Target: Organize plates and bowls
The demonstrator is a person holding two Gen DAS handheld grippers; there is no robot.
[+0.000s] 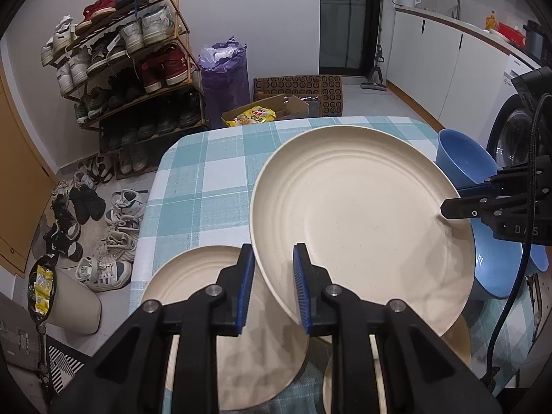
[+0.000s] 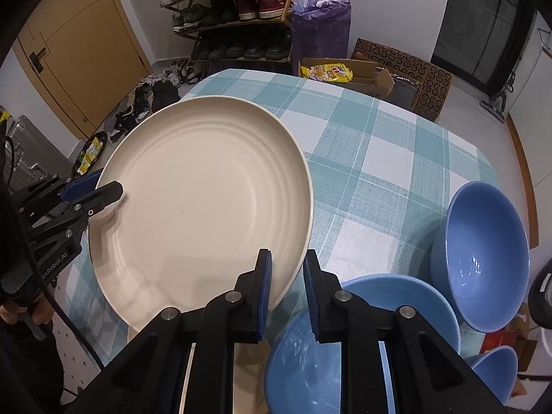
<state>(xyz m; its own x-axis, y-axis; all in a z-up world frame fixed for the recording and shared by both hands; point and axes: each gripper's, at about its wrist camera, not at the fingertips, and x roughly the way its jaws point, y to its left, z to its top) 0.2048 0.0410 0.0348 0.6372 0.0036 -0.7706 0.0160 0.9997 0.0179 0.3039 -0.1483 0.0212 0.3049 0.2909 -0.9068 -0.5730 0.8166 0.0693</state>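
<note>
I have the cream plate (image 1: 358,214) lifted over the checked tablecloth (image 1: 207,179), its rim between both my left gripper (image 1: 274,289) and right gripper (image 2: 286,293), next lowering it onto the plate (image 1: 193,276) just below-left of my left gripper

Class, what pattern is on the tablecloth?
Teal and white checks on the tablecloth, clearest in the right wrist view.

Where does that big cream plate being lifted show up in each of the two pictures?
Left wrist view: the raised cream plate fills centre-right, tilted, above another plate.
Right wrist view: the same plate fills centre-left, blue bowls on its right.
Shared landmark: the shoe rack against the far wall.
</note>
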